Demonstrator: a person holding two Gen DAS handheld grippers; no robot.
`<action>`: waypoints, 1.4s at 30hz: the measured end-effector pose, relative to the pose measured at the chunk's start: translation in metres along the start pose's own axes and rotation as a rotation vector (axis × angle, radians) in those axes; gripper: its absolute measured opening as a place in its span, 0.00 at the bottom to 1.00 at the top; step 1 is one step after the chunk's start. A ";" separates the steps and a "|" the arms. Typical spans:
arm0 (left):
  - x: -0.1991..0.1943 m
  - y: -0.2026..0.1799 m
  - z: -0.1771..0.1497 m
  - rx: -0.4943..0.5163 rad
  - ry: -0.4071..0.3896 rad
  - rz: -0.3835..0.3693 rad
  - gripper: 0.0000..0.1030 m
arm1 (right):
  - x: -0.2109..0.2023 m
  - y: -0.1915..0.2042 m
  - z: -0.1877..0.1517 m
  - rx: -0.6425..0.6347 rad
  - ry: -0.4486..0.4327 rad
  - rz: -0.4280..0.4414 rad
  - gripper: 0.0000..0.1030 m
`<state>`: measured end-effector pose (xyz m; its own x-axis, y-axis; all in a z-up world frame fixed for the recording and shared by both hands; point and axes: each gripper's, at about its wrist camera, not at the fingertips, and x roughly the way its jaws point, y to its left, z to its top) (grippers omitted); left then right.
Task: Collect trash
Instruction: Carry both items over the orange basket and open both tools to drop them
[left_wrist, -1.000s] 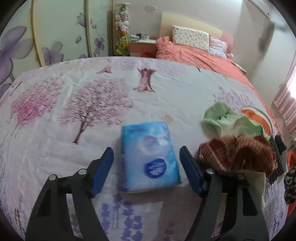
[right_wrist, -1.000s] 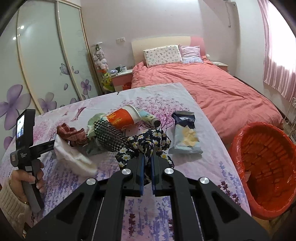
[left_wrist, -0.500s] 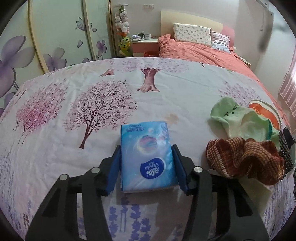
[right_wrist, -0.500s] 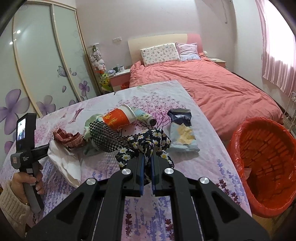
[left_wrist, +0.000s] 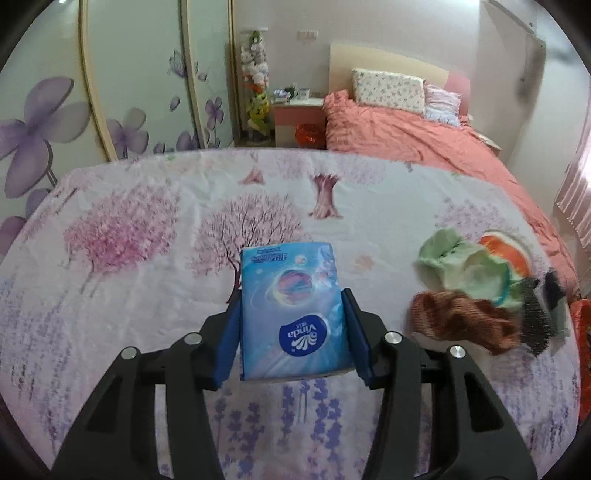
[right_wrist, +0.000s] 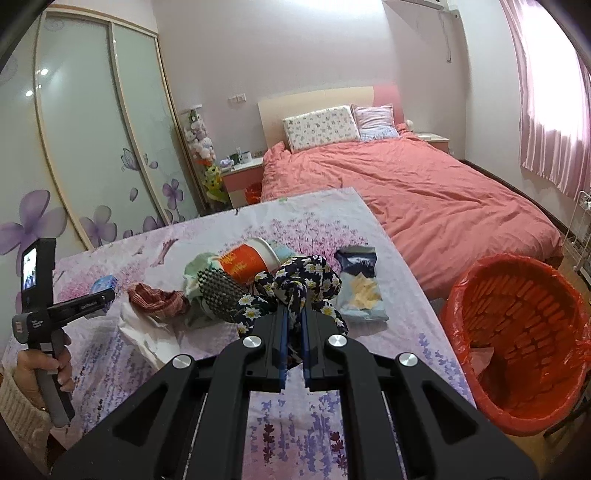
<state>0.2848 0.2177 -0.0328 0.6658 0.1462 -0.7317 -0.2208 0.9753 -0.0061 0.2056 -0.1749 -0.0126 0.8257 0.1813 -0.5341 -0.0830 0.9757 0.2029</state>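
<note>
in the left wrist view our left gripper (left_wrist: 291, 328) sits low in the centre of the frame, its two blue pads pressed against the long sides of a blue plastic pack of tissues (left_wrist: 293, 310), clamping it over the pale tablecloth printed with pink trees (left_wrist: 129, 236). toward the right edge of that frame lie a rust-brown knitted cloth (left_wrist: 465, 325), a pale green cloth (left_wrist: 461, 266) and an orange and white paper cup (left_wrist: 509, 251), bunched close together. in the right wrist view our right gripper (right_wrist: 293, 332) is at the lower centre, its blue pads drawn nearly together and pinching a dark fabric with white and yellow flowers (right_wrist: 299, 284). just right of the fabric a crumpled blue and white snack bag (right_wrist: 360, 291) lies flat on the cloth. at the right edge, beside the table, stands a round basket lined with a red plastic bag (right_wrist: 517, 332).
</note>
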 end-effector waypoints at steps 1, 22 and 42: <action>-0.006 -0.001 0.001 0.005 -0.009 -0.006 0.49 | -0.004 0.000 0.001 0.002 -0.008 0.002 0.06; -0.145 -0.162 -0.015 0.259 -0.186 -0.365 0.49 | -0.070 -0.056 0.012 0.073 -0.171 -0.101 0.06; -0.143 -0.368 -0.074 0.473 -0.081 -0.716 0.49 | -0.077 -0.182 0.004 0.236 -0.229 -0.286 0.06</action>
<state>0.2178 -0.1740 0.0238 0.5839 -0.5362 -0.6095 0.5797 0.8011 -0.1493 0.1592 -0.3671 -0.0052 0.9015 -0.1497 -0.4060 0.2747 0.9229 0.2697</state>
